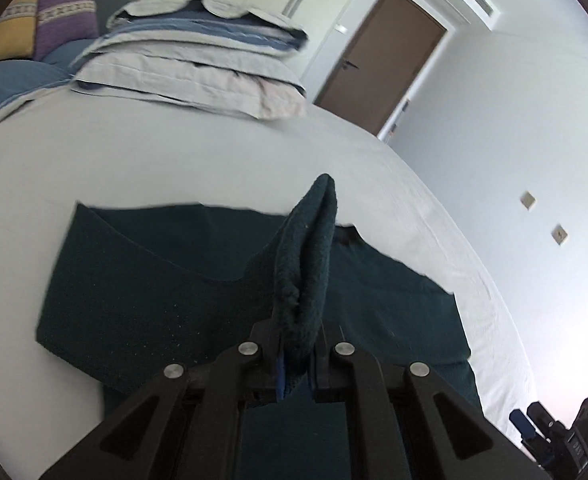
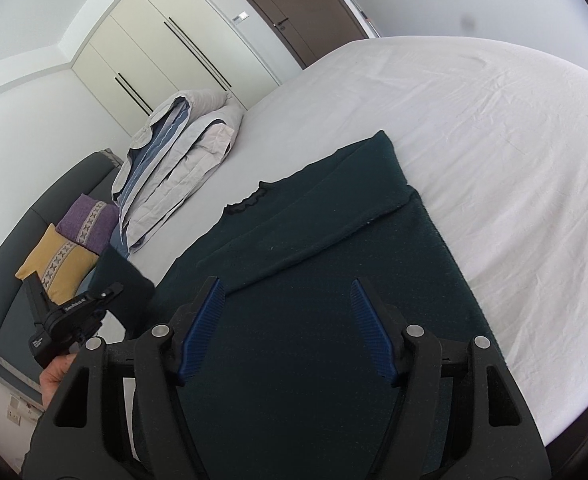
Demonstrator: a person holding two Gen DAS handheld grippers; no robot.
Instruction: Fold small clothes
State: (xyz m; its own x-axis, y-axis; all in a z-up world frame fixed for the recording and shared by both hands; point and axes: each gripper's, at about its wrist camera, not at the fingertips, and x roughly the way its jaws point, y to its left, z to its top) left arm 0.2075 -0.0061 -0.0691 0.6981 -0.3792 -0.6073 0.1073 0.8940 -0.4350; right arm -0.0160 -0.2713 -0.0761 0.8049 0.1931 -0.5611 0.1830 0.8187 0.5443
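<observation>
A dark green sweater [image 2: 317, 280] lies spread on the white bed sheet [image 2: 493, 140], its ruffled collar [image 2: 250, 200] toward the pillows. My left gripper [image 1: 295, 344] is shut on a bunched fold of the sweater [image 1: 305, 264] and holds it raised above the rest of the cloth [image 1: 142, 288]. In the right wrist view the left gripper [image 2: 110, 300] shows at the left with lifted cloth in it. My right gripper [image 2: 286, 320] is open and empty, hovering over the sweater's body with its blue pads [image 2: 202, 328] wide apart.
A folded grey and blue duvet [image 1: 198, 64] lies near the head of the bed, and it also shows in the right wrist view [image 2: 178, 160]. Purple and yellow cushions [image 2: 74, 244] lean on a dark headboard. A brown door [image 1: 377, 56] and wardrobe [image 2: 166, 48] stand beyond the bed.
</observation>
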